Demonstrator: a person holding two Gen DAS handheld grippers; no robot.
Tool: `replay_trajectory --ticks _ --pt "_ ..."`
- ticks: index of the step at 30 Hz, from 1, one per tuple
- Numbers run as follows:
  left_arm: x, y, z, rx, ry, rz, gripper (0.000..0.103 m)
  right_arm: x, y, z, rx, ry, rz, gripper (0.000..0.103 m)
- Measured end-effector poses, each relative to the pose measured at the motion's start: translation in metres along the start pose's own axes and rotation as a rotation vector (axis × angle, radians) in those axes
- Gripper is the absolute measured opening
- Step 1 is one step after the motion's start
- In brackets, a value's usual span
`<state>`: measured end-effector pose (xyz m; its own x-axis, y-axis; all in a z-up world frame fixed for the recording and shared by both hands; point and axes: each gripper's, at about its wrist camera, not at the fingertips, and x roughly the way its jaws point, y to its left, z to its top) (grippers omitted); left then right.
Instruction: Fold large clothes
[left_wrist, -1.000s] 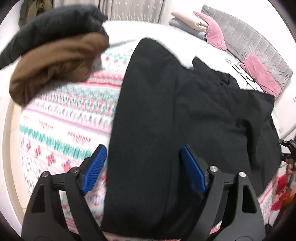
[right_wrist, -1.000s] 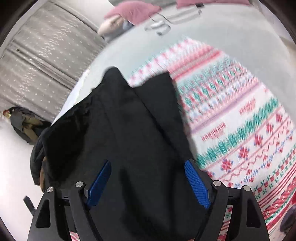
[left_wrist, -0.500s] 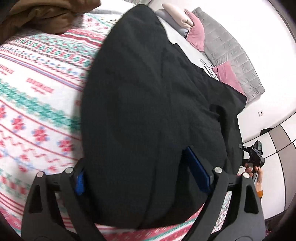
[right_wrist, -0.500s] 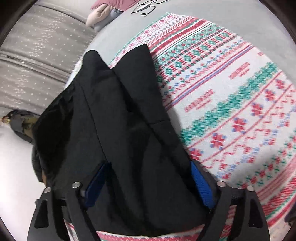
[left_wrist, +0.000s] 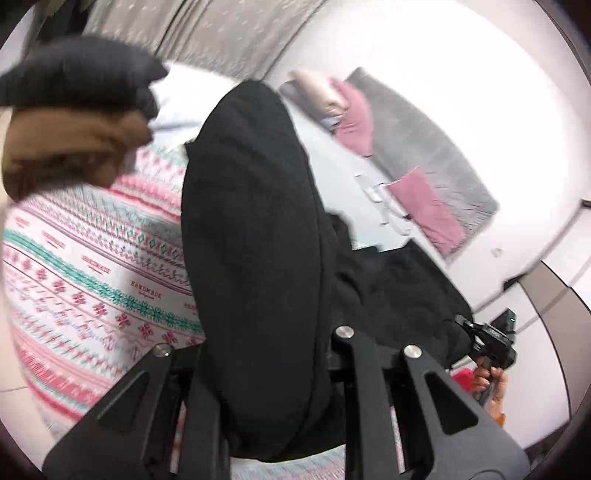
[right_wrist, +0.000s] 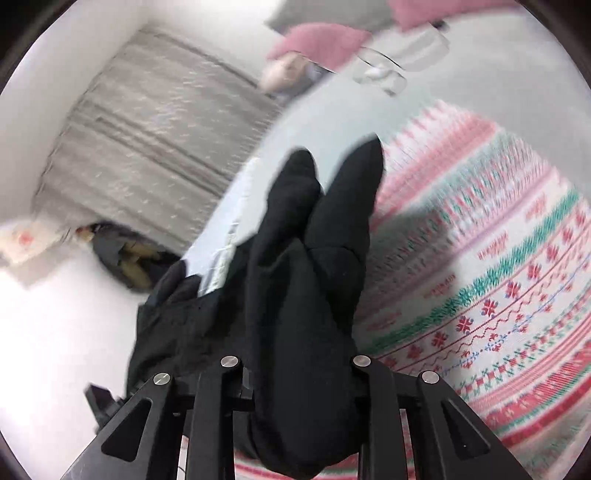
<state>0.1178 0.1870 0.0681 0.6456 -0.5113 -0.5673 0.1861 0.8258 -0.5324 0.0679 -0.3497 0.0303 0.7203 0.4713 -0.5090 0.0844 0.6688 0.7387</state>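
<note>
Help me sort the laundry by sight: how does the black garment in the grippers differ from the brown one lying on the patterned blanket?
The black garment is spread long across the patterned blanket; the brown garment is bunched into a compact bundle. The black garment is pinched in the left hand-held gripper; no gripper touches the brown garment. The brown garment has a dark garment stacked on it; nothing lies on the black one. Both are plain, unpatterned fabric.

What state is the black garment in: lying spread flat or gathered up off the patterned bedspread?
Gathered up: the black garment bunches between the left gripper and right gripper, raised above the patterned bedspread.
</note>
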Motion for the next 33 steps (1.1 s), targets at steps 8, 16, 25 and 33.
replay_trajectory --ticks 8,16,25,33 --pt "-0.07 0.025 -0.084 0.023 0.131 -0.005 0.024 -0.062 -0.012 -0.053 -0.05 0.064 -0.028 0.025" --pt "-0.013 0.09 -0.153 -0.033 0.289 0.16 0.056 -0.025 -0.092 -0.119 0.035 0.192 -0.282 0.047" --pt "-0.011 0.056 -0.091 0.156 0.247 0.316 0.071 -0.024 -0.016 -0.078 -0.251 0.161 -0.481 0.071" --pt "0.012 0.085 -0.044 0.095 0.184 0.27 0.071 0.065 0.003 -0.029 -0.266 0.133 -0.419 0.072"
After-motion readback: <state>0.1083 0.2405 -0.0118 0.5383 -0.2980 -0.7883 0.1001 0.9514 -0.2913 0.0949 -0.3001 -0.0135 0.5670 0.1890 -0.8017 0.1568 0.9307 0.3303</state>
